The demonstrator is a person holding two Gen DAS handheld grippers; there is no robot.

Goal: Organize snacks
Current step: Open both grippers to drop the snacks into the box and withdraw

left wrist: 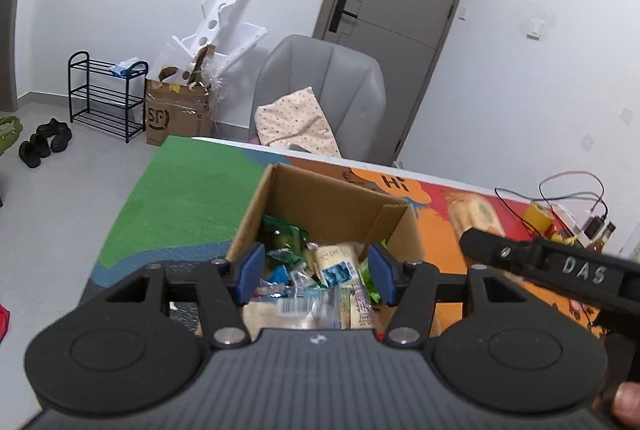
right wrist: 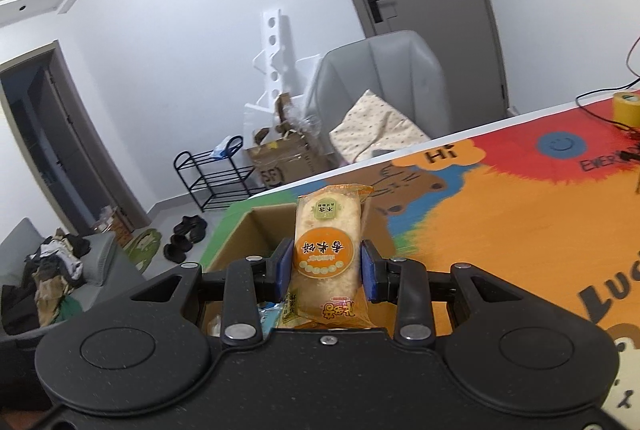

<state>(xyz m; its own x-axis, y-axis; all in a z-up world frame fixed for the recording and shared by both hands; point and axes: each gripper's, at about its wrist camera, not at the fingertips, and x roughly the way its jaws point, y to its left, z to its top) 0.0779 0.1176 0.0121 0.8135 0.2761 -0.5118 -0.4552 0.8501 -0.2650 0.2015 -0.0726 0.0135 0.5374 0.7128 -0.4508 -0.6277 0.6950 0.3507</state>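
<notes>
Orange-labelled rice-cracker packet [right wrist: 327, 262]: clamped in right gripper [right wrist: 326, 268] above brown cardboard box [right wrist: 256, 230]; left gripper [left wrist: 316, 272] apart, empty. Risk: slick wrapper slipping, missing box.

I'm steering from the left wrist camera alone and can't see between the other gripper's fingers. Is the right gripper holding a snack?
Observer: Yes. The right gripper is shut on a rice cracker packet with a round orange label.
Operator: How is it gripped?
Observer: The blue pads press its two long edges near mid-length, and the far end sticks out past the fingertips.
Operator: Where's the box from there?
Observer: In the right wrist view, the open cardboard box shows directly behind and below the packet.
</notes>
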